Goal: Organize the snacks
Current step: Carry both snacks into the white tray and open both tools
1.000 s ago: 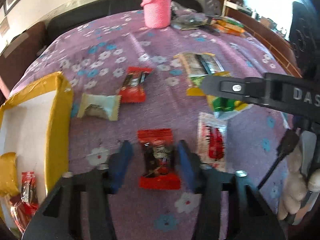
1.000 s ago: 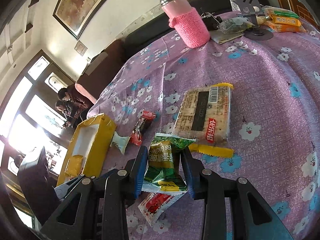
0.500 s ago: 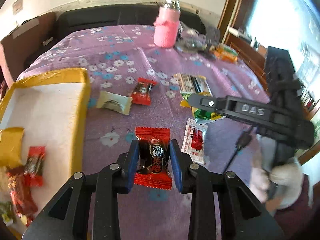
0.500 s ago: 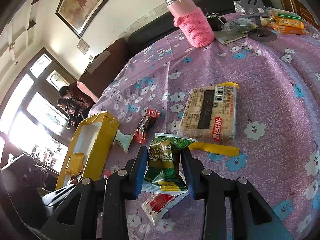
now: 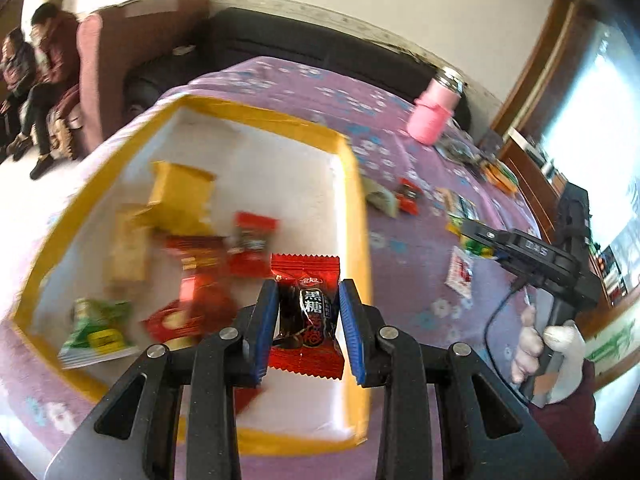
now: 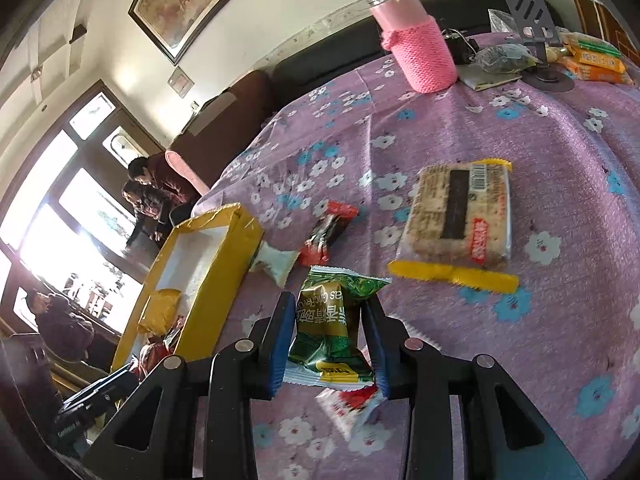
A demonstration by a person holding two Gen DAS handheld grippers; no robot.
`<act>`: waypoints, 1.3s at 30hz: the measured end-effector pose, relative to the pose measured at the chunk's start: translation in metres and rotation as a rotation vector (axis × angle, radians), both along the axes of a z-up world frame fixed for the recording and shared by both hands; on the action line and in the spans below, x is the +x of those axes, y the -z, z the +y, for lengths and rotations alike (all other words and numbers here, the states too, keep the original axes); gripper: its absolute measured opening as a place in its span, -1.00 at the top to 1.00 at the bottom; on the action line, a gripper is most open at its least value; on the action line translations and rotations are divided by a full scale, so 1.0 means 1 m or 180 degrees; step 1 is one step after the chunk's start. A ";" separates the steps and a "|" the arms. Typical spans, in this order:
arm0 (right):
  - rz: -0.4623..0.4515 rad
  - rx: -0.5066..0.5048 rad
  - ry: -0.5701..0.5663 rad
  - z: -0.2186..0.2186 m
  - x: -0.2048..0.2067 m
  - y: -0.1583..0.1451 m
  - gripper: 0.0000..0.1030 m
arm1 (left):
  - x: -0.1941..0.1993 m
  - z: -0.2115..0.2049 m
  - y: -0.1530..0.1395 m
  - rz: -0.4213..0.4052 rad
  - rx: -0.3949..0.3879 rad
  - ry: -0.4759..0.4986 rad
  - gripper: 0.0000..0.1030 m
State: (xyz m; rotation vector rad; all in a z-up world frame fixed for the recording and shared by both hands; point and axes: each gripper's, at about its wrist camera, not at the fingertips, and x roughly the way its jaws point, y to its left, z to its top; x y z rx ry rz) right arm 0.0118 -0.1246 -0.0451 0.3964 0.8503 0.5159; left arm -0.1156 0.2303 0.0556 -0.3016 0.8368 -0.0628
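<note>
While clamped on a red candy, left tongs now over yellow box; right tongs gripping green packet.

My left gripper hangs over the yellow-rimmed box — its far half is bare white floor, its near left crowded with packets. Ahead of my right gripper, a cracker pack and two small sweets block the purple cloth — beyond them it lies open up to the pink bottle.
</note>
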 end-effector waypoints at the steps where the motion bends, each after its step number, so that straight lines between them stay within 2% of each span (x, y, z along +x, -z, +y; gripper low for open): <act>1: -0.0020 -0.0008 -0.0036 0.005 -0.005 -0.004 0.32 | -0.004 0.006 0.001 -0.0005 -0.0005 -0.0034 0.45; 6: -0.0073 -0.0014 -0.0305 0.040 -0.029 -0.022 0.33 | -0.011 0.027 0.015 0.0021 -0.0139 -0.0116 0.44; 12: -0.0142 -0.0220 -0.0684 0.103 -0.041 -0.042 0.33 | -0.011 0.035 0.024 0.0047 -0.0205 -0.0081 0.44; 16: -0.0167 -0.0377 -0.0880 0.144 -0.043 -0.047 0.33 | -0.006 0.037 0.025 0.0046 -0.0162 -0.0042 0.44; 22: -0.0163 -0.0704 -0.1096 0.197 -0.041 -0.040 0.33 | 0.004 0.055 0.027 0.0056 -0.0193 -0.0169 0.44; 31: -0.0103 -0.0963 -0.1199 0.233 -0.038 -0.017 0.27 | 0.000 0.081 0.028 0.0039 -0.0402 -0.0355 0.39; 33: -0.0117 -0.0967 -0.1199 0.236 -0.038 -0.015 0.27 | -0.003 0.085 0.026 0.0013 -0.0451 -0.0403 0.31; 35: -0.0128 -0.0964 -0.1186 0.234 -0.039 -0.016 0.23 | -0.005 0.088 0.023 -0.0013 -0.0490 -0.0442 0.15; 39: -0.0153 -0.0862 -0.1133 0.223 -0.039 -0.023 0.21 | -0.011 0.086 0.017 -0.0066 -0.0559 -0.0461 0.08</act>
